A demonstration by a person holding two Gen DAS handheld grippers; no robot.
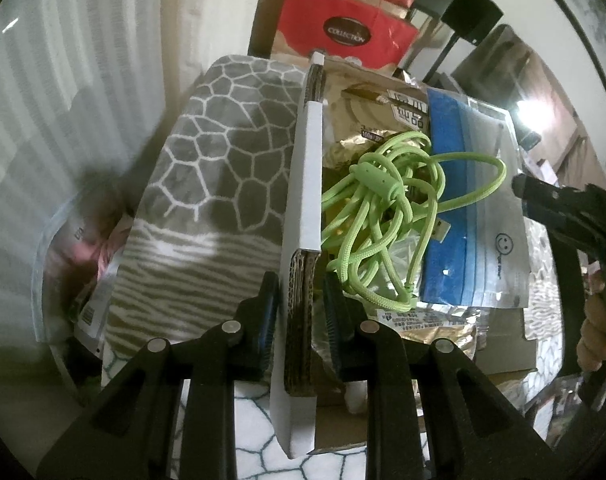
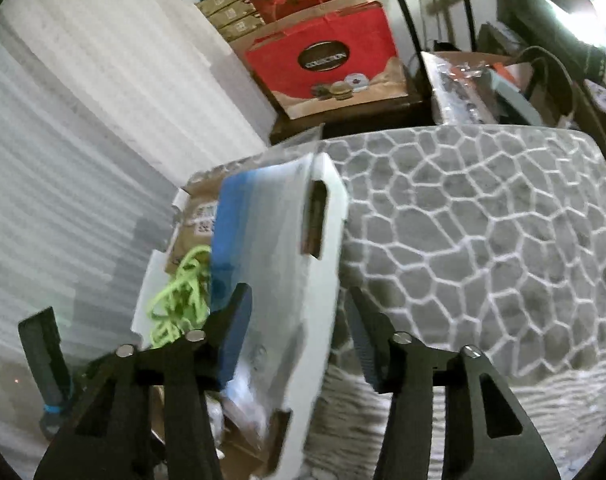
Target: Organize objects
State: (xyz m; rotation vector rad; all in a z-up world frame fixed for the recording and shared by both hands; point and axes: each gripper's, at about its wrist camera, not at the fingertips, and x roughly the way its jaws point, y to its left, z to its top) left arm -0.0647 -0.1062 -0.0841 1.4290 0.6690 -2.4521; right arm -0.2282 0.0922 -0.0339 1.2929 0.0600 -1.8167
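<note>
Cardboard box wall (image 1: 303, 240) running 6-to-12 between left gripper (image 1: 301, 312) fingers, being pinched. Cable (image 1: 387, 216) lying inside, at 1 o'clock. Right gripper (image 2: 299, 340) hanging open astride the opposite wall (image 2: 303, 280), nothing gripped.

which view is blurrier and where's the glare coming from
Right wrist view is blurrier: the white box wall and the blue-striped bag beside it are smeared, the patterned blanket less so. Left wrist view is mostly sharp on the green cord, soft at its left edge. Both show a blown-out bright spot upper right, and both bend at the rim.
</note>
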